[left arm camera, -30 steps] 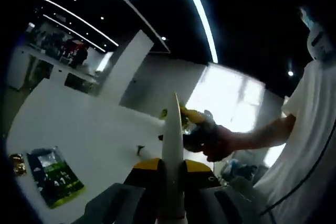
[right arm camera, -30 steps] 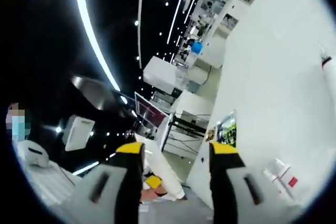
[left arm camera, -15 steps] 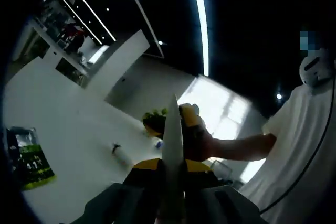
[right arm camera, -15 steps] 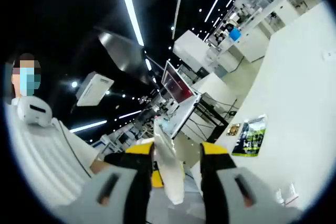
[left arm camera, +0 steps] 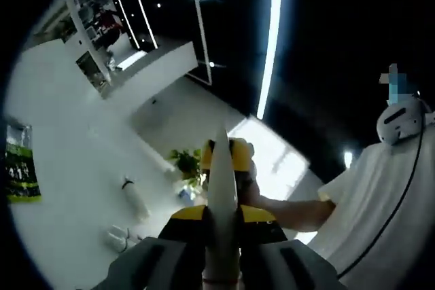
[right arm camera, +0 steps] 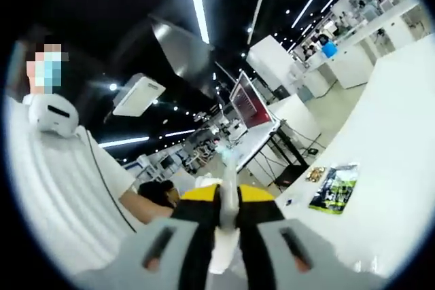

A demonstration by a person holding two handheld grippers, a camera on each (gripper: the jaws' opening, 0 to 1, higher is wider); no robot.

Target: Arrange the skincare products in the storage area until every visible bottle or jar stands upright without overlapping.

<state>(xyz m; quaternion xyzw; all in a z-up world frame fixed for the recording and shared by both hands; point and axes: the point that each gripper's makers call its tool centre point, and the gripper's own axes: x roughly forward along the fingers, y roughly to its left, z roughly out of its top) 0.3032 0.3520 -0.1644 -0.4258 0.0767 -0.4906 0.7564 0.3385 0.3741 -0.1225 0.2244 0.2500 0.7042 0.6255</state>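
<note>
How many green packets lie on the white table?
1. The green packet lies flat on the table, far left in the left gripper view, right of centre in the right gripper view. Others may be hidden.

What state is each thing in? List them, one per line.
left gripper: shut on the white tube.
right gripper: shut on the white tube.
white tube: lifted off the table, clamped between jaws.
white bottle: lying on its side on the table, not upright.
green packet: lying flat on the table.
</note>
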